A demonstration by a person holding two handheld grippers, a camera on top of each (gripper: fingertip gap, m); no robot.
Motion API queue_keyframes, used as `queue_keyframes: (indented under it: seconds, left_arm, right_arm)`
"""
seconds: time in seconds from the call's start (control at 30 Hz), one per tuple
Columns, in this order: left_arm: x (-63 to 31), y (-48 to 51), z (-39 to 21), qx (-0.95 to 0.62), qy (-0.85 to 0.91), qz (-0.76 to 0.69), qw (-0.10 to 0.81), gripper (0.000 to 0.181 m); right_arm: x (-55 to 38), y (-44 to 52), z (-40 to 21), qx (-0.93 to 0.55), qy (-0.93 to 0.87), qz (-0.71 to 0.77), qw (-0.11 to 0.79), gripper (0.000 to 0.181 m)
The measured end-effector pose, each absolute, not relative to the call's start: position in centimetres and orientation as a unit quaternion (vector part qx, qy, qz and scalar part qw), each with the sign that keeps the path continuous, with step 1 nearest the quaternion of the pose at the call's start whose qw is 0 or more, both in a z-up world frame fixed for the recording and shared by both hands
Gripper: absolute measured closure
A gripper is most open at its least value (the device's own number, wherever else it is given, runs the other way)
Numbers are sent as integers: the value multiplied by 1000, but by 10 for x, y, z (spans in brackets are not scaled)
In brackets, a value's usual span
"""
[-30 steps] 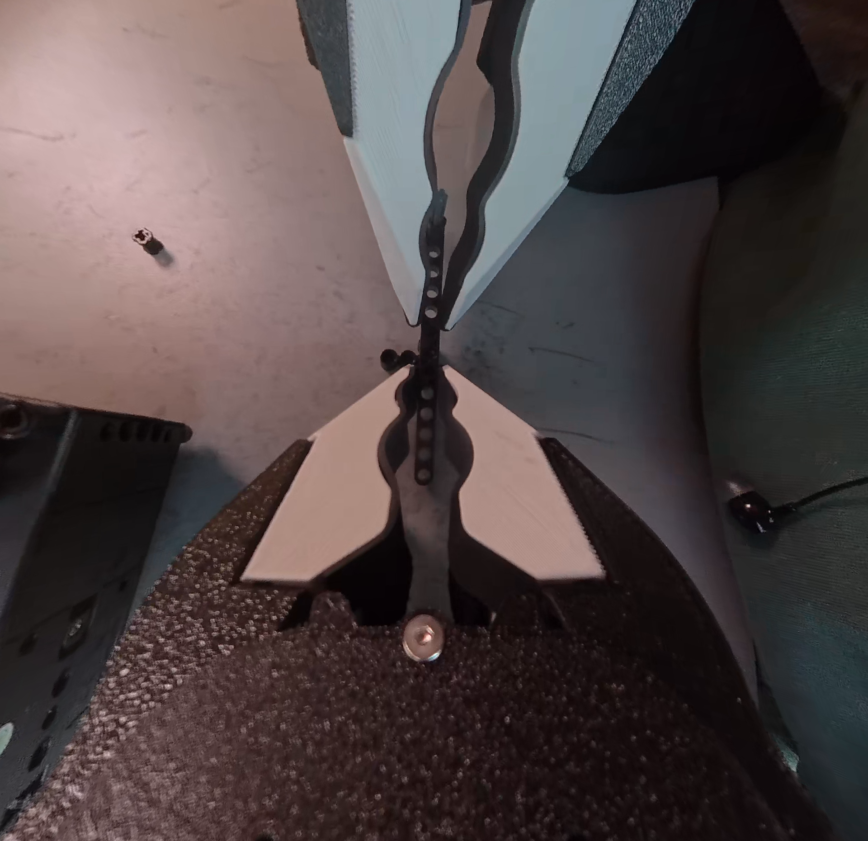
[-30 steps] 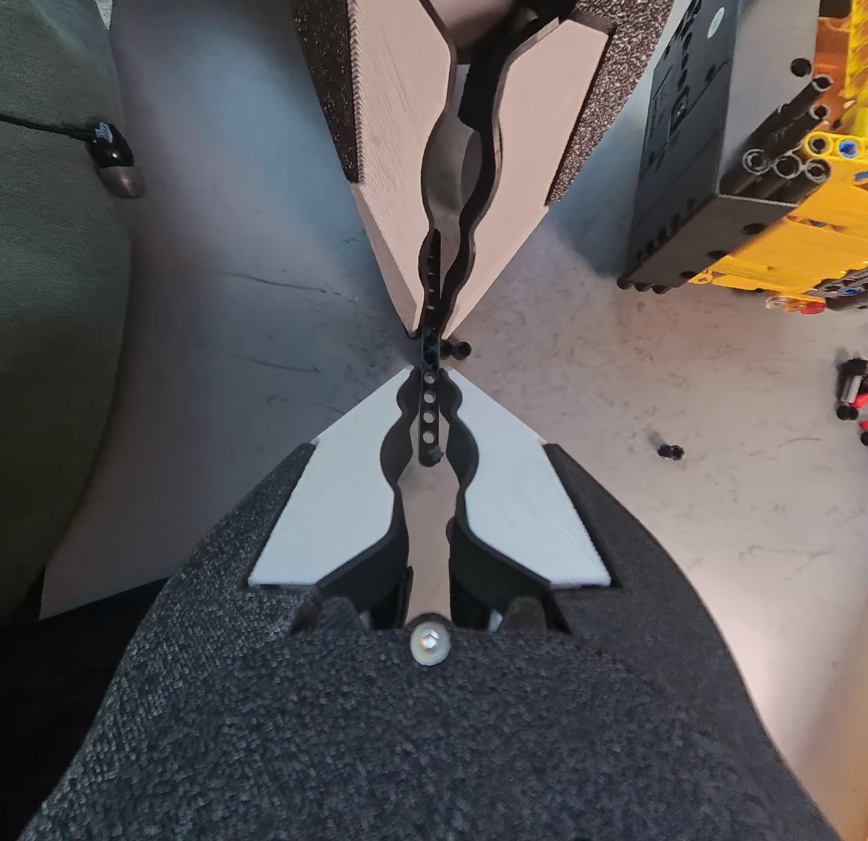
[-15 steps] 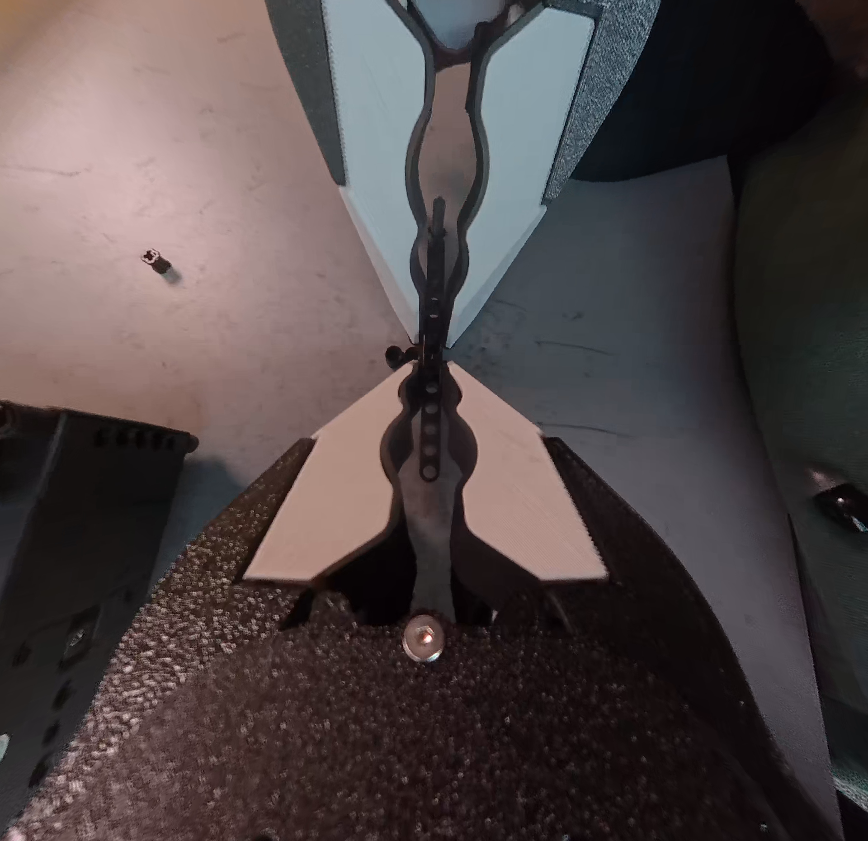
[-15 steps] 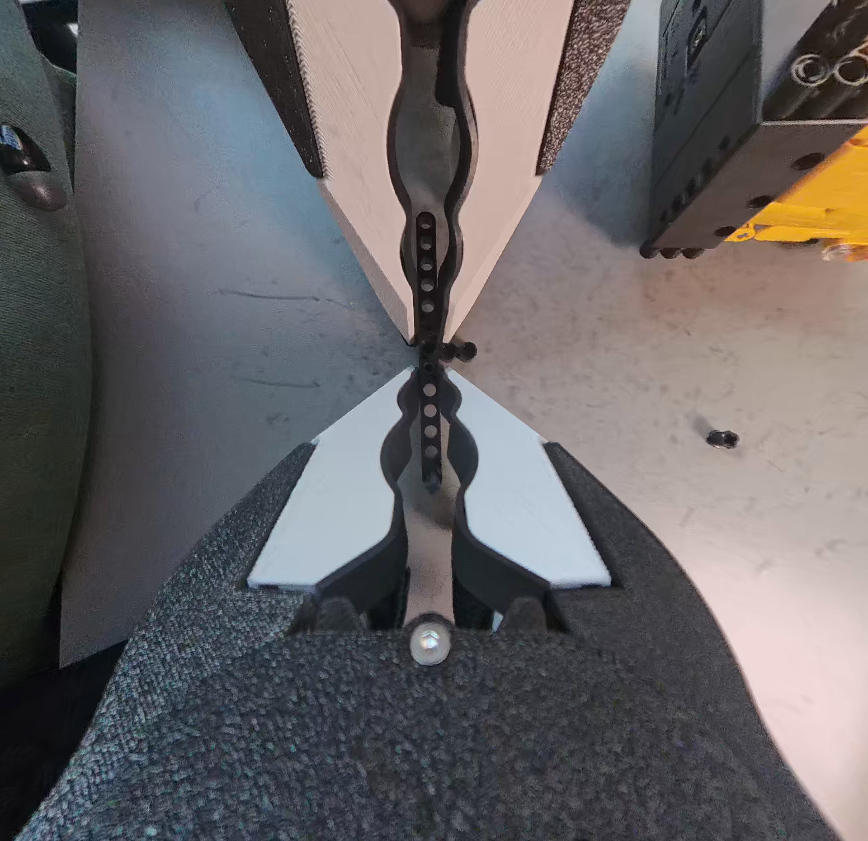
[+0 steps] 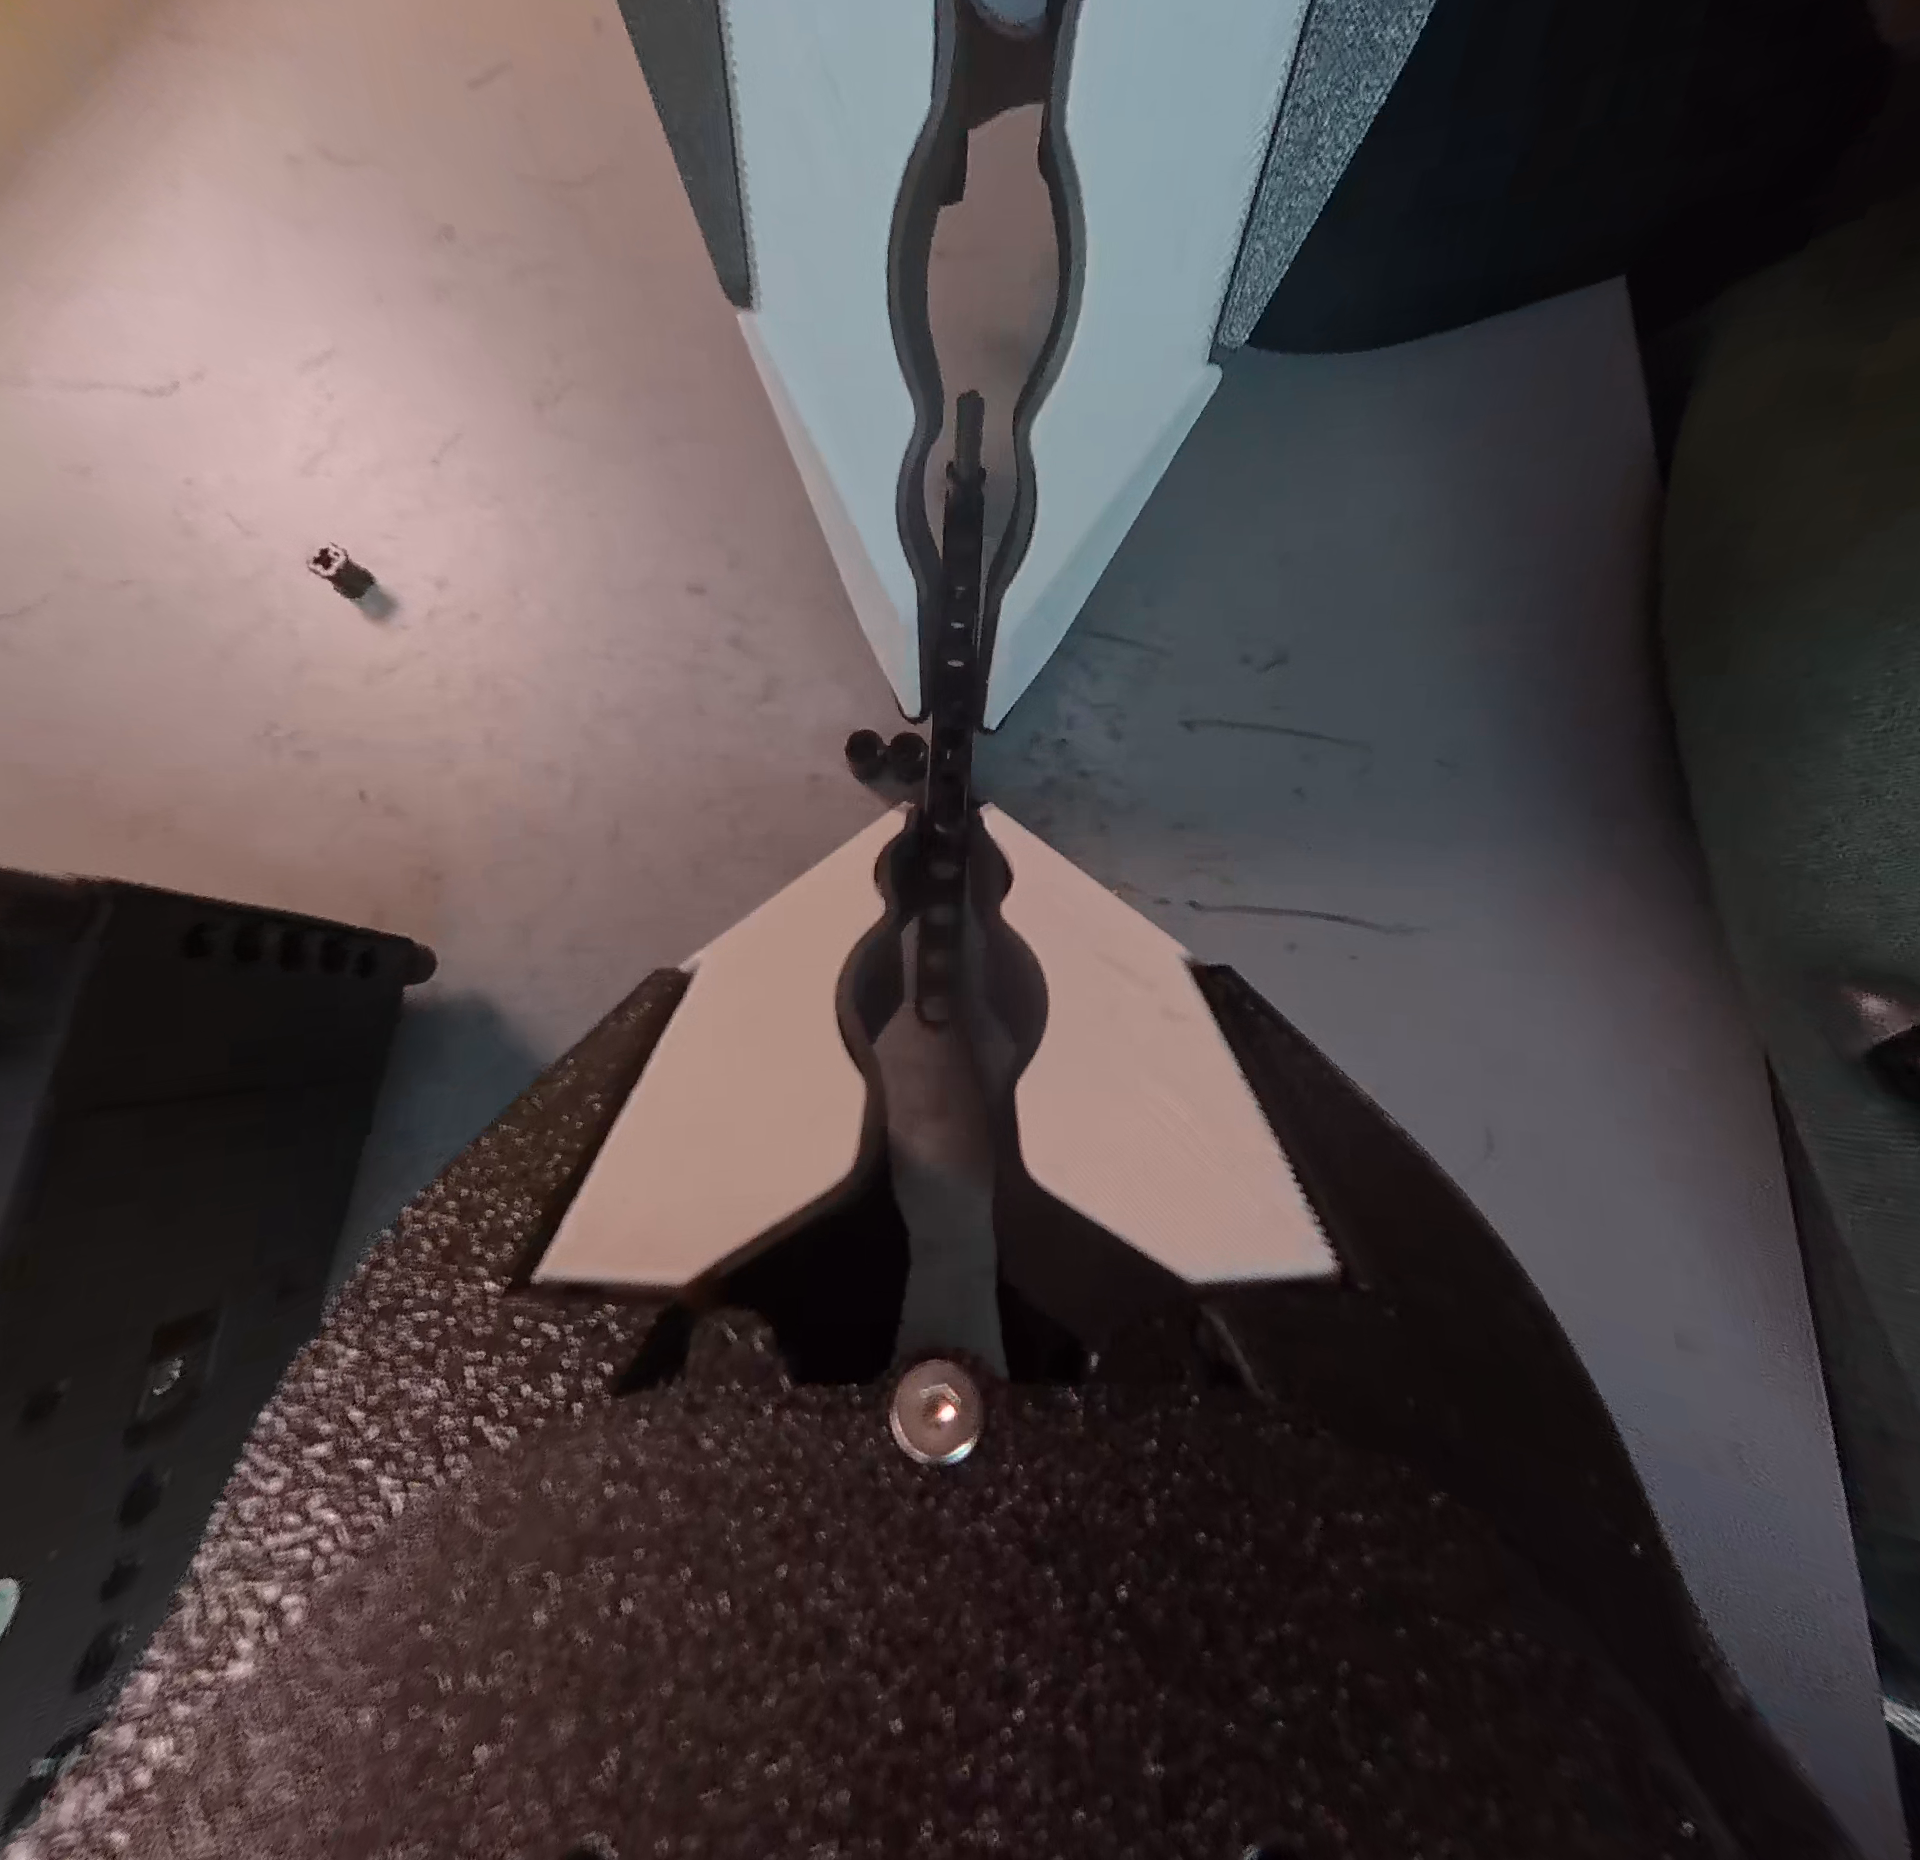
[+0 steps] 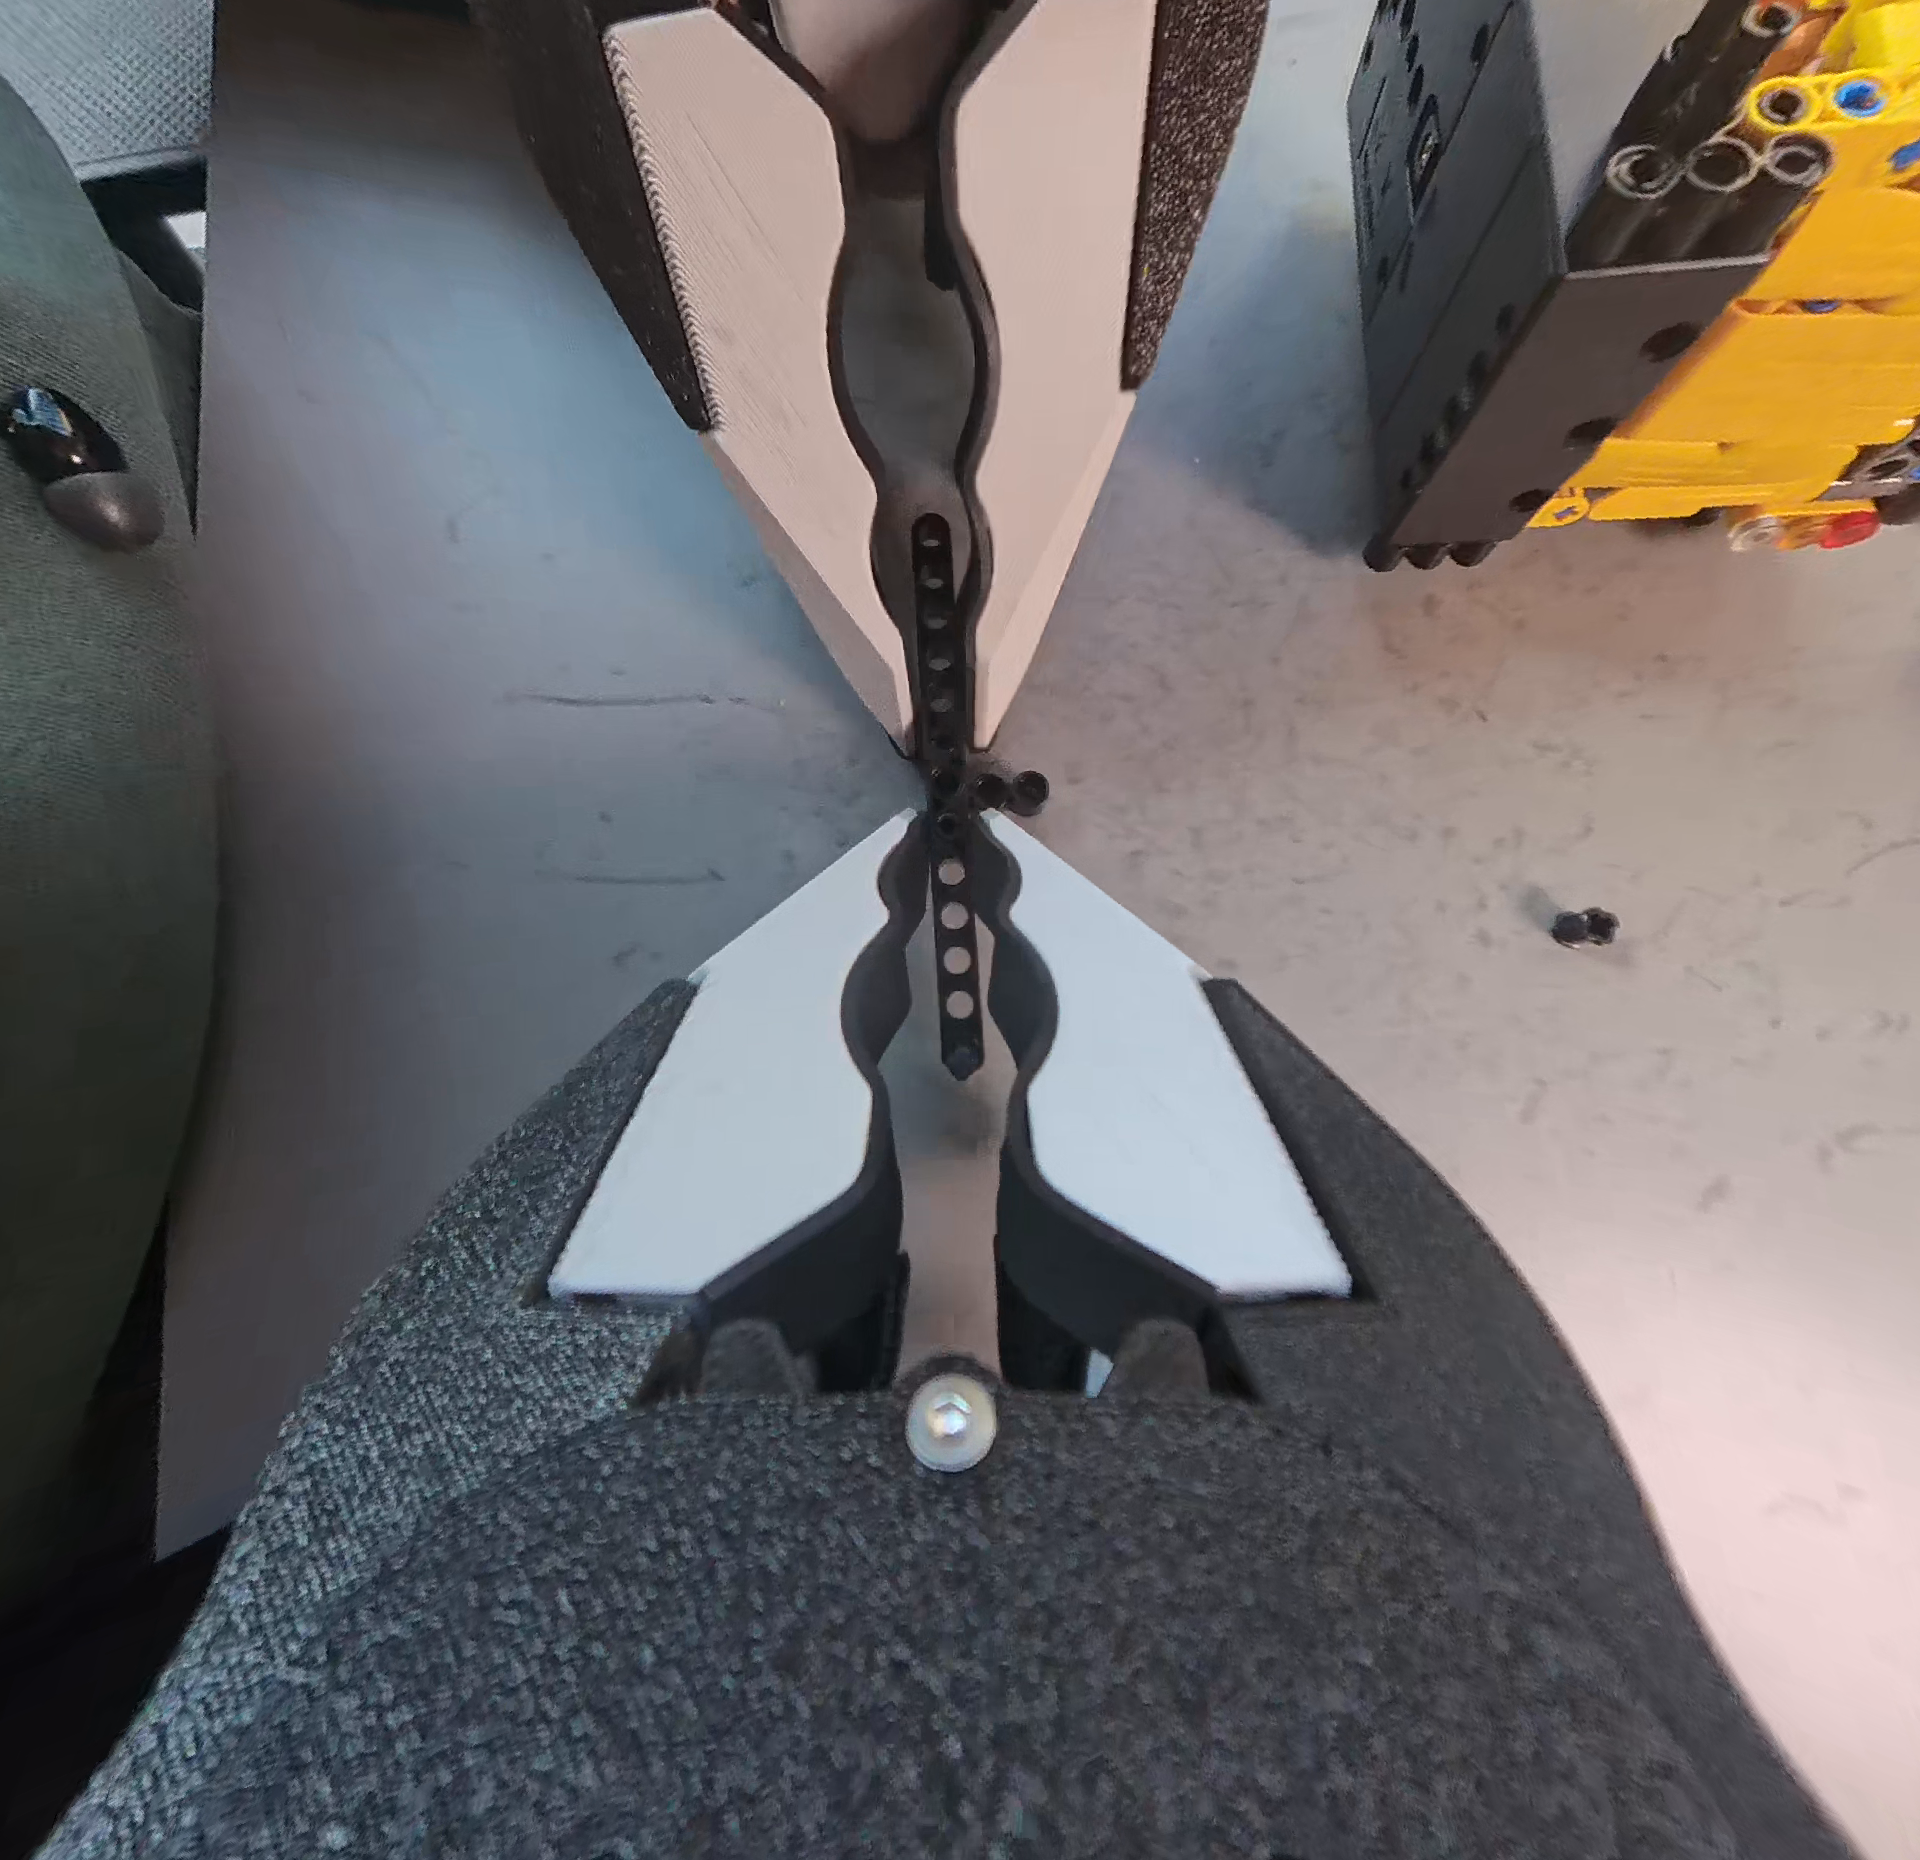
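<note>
My two grippers face each other tip to tip above a pale worn tabletop. My left gripper [image 5: 940, 813] is shut on a thin black beam with a row of holes [image 5: 935, 927]. My right gripper [image 6: 951, 818] is shut on a like black beam [image 6: 956, 958]. In each view the other gripper comes down from the top, also shut on a beam: the right one [image 5: 951, 714] in the left wrist view, the left one [image 6: 945, 730] in the right wrist view. The beams meet in one line between the tips. Short black pins [image 6: 1013, 790] stick out sideways at the joint [image 5: 883, 750].
A black block with holes [image 6: 1455, 252] joined to a yellow brick model [image 6: 1766, 376] stands on the table; the block also shows in the left wrist view [image 5: 187, 1187]. A small loose black pin [image 5: 338, 563] [image 6: 1584, 925] lies apart. Grey-green fabric [image 6: 83, 823] borders the table edge. The tips of both grippers are at nearly the same place.
The opposite gripper has swung from tilted to square-on in both views, so the two beams now line up straight. Both grips stay shut.
</note>
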State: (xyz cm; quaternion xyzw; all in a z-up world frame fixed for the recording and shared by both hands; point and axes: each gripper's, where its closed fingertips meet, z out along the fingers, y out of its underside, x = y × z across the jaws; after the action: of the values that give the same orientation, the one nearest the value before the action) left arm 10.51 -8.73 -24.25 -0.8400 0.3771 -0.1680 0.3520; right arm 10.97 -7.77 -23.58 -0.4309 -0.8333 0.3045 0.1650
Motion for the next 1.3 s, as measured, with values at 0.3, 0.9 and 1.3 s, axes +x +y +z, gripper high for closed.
queue_keyframes:
  seconds: [0.3,0.9,1.3]
  left_arm:
    - [105,-88,-245,-837,391,-141,356,175]
    - [94,-71,-164,-775,225,-320,497,165]
    - [84,-73,-139,-692,376,-50,614,175]
  right_arm:
    - [109,-79,-239,-402,-877,230,125,175]
    - [84,-64,-150,-91,-747,52,656,174]
    - [92,-70,-109,-260,-718,394,511,133]
